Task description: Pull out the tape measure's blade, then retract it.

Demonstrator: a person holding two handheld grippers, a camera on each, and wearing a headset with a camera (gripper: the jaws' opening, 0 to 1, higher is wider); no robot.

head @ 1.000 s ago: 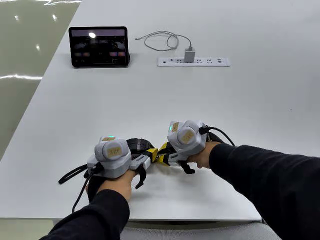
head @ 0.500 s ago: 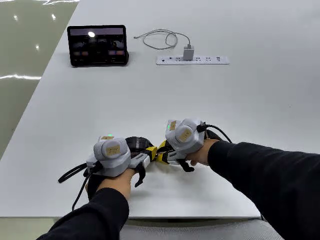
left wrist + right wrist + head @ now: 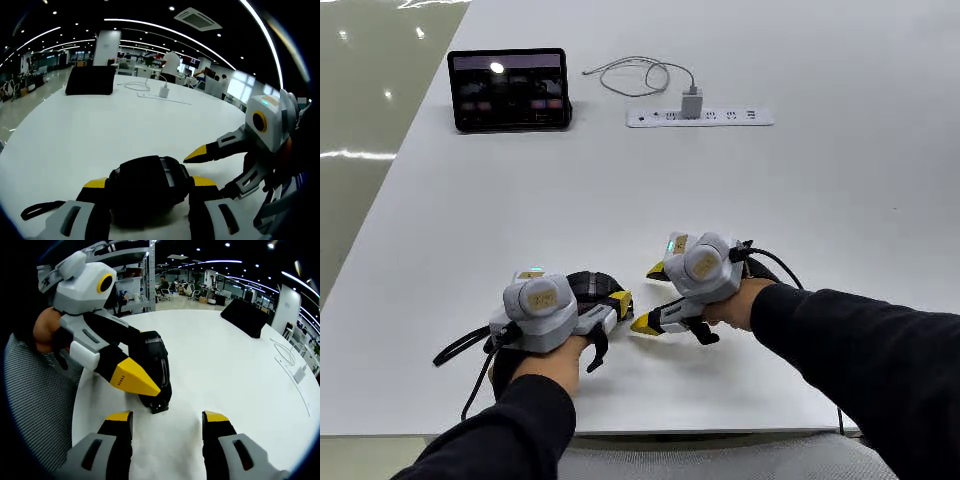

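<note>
1. Head view: The left claw [image 3: 610, 300] is shut tight on the black tape measure [image 3: 590, 287]. The tape measure sits on the white table [image 3: 620, 190], near the front edge. The right claw [image 3: 651, 298] is wide open and has nothing in it. It is just to the right of the tape measure and points at it. A tablet [image 3: 510, 88] and a power strip [image 3: 700, 117] lie far back on the table.

2. Left gripper view: The tape measure [image 3: 147, 195] fills the gap in the left claw [image 3: 149, 182], with one yellow tip on each side of it. The right claw [image 3: 210, 172] comes in from the right. One of its yellow tips is very near the tape measure, and I cannot tell if it touches.

3. Right gripper view: The two tips of the right claw [image 3: 167, 417] are far apart, with bare table between them. The tape measure [image 3: 159, 365] is close ahead and a bit to the left. The left claw [image 3: 147, 371] holds it from the left side. A small tab [image 3: 159, 407] sticks out at the end nearest the right claw. I think that is the end of the blade, and no blade looks pulled out yet.

4. What matters next: The right claw is the free one and the tab faces it. I think it must go forward and a little left, close on the tab, then pull straight away from the left claw.
</note>
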